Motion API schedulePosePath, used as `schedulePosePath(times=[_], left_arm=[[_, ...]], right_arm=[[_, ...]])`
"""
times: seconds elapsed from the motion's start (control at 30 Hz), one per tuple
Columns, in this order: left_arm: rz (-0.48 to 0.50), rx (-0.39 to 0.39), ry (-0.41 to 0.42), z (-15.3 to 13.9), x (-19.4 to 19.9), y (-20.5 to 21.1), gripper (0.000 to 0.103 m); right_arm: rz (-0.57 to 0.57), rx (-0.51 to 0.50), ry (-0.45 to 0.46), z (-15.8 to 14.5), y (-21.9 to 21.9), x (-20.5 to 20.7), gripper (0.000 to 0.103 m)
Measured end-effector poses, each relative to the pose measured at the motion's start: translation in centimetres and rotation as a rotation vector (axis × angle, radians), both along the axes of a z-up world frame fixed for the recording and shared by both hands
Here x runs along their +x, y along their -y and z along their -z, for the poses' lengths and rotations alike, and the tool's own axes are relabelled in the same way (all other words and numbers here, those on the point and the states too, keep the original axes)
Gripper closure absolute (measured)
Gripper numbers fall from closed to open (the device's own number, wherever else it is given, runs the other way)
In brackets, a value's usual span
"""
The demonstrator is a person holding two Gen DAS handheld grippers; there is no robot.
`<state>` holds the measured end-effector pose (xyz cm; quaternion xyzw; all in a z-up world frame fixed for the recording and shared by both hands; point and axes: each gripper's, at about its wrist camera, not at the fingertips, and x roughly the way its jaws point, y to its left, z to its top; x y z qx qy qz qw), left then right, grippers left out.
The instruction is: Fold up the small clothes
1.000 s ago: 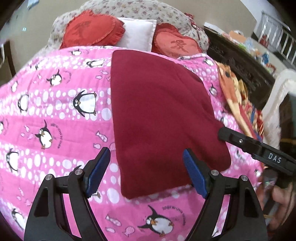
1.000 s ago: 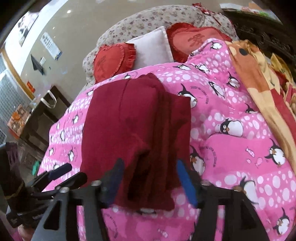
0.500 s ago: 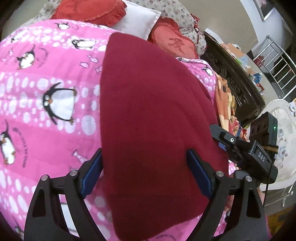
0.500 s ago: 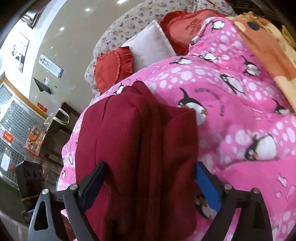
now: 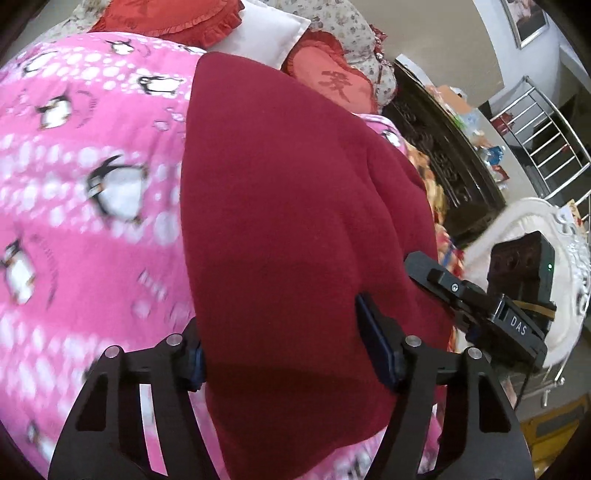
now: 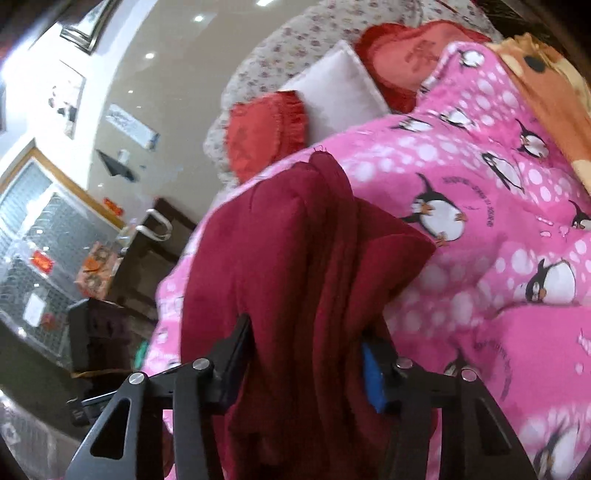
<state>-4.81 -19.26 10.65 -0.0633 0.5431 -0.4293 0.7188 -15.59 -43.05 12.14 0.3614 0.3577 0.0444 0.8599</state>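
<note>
A dark red folded garment (image 5: 288,229) lies on a pink penguin-print blanket (image 5: 85,206). My left gripper (image 5: 284,350) straddles the garment's near edge, its blue-padded jaws wide apart with the cloth between them. My right gripper (image 6: 306,358) straddles the other near corner of the same garment (image 6: 280,258), where several layers bunch up between its wide-apart jaws. The right gripper also shows in the left wrist view (image 5: 476,306), at the garment's right edge. The fingertips of both are partly hidden by cloth.
Red heart cushions (image 5: 332,77) and a white pillow (image 5: 266,33) lie at the blanket's far end. An orange patterned cloth (image 6: 554,92) lies to the right. A dark carved cabinet (image 5: 443,147) and a white chair (image 5: 535,221) stand beyond the right edge.
Both grippers have moved forward over the garment's near edge, so the cloth now sits between their jaws. The jaws have narrowed a little around it.
</note>
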Motion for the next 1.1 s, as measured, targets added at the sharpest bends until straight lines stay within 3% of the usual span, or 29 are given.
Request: schedulePosePath(times=[0.13,0.27,0.33,0.5,0.67,0.77,0.9,1.1], left_arm=[[0.015,0.069,0.020,-1.4,-2.5,-4.1,0.035],[0.005,0.169,0.021,0.9,-4.4,-7.0,0.035],[-0.012,0.214,0.017,2.5,-5.1,-7.6,0.035],[-0.070,0.218,0.090,2.1,-6.0,-8.5,0.034],[-0.124,0.266,0.190,1.1,-6.9,-9.1,0.033],[-0.162,0.284,0.273,0.2,-7.7,-9.7,0.033],[-0.187,0.300,0.347,-0.6,-8.6,-10.9,0.033],[-0.219,0.311,0.407,-1.5,-9.9,-11.5,0.033]], right_arm=[[-0.068,-0.002,-0.023,-0.9,-3.8,-2.2,0.053],[-0.092,0.000,-0.134,2.1,-7.4,-3.2,0.050],[-0.086,-0.063,-0.203,3.0,-8.2,-3.4,0.050],[-0.033,-0.129,-0.132,-0.4,-8.6,-6.2,0.050],[-0.195,-0.319,0.003,-4.6,-14.1,-6.4,0.052],[-0.256,-0.376,-0.026,-3.4,-16.2,-6.7,0.063],[-0.266,-0.446,-0.143,1.3,-16.6,-6.7,0.075],[-0.213,-0.430,-0.183,3.3,-15.6,-8.1,0.076]])
